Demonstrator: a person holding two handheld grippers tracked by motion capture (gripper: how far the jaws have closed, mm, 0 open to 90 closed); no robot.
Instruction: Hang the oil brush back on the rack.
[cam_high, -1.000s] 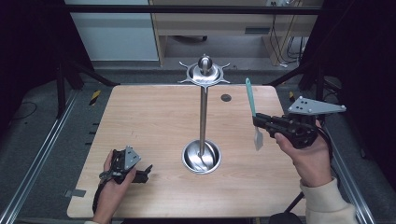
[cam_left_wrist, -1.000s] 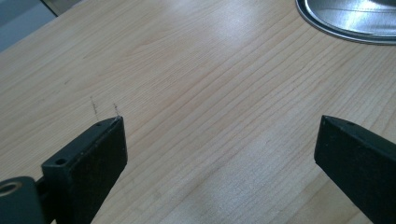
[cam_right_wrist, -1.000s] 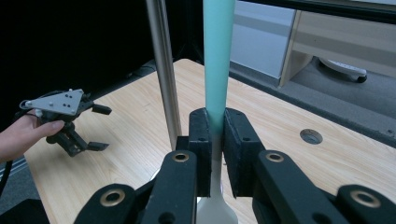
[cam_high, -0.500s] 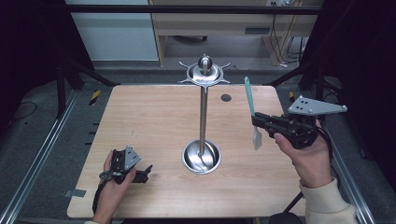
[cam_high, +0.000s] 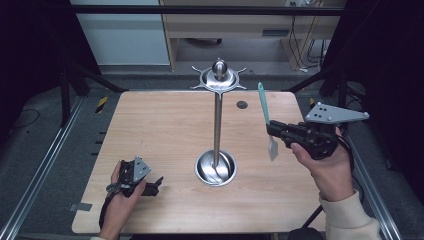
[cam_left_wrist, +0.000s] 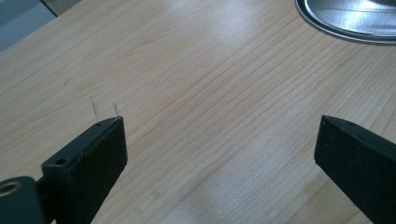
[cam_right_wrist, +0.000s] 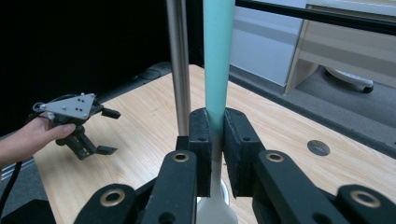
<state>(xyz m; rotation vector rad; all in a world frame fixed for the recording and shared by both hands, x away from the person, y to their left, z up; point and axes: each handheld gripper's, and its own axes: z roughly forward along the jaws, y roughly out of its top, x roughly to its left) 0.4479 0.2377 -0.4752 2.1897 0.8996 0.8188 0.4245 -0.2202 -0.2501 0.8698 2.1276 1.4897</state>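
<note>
We see the right gripper (cam_right_wrist: 212, 154) with its jaws closed tight on a spatula (cam_high: 266, 120), gripping the teal handle just above the pale blade, held upright above the table (cam_high: 165, 130) on its right side. Just beyond it in the right gripper view rises the steel pole of the stand (cam_high: 217, 125), whose round base sits mid-table, between the two grippers. The left gripper (cam_left_wrist: 219, 154) rests low at the table's near left, jaws spread wide over bare wood, holding nothing.
</note>
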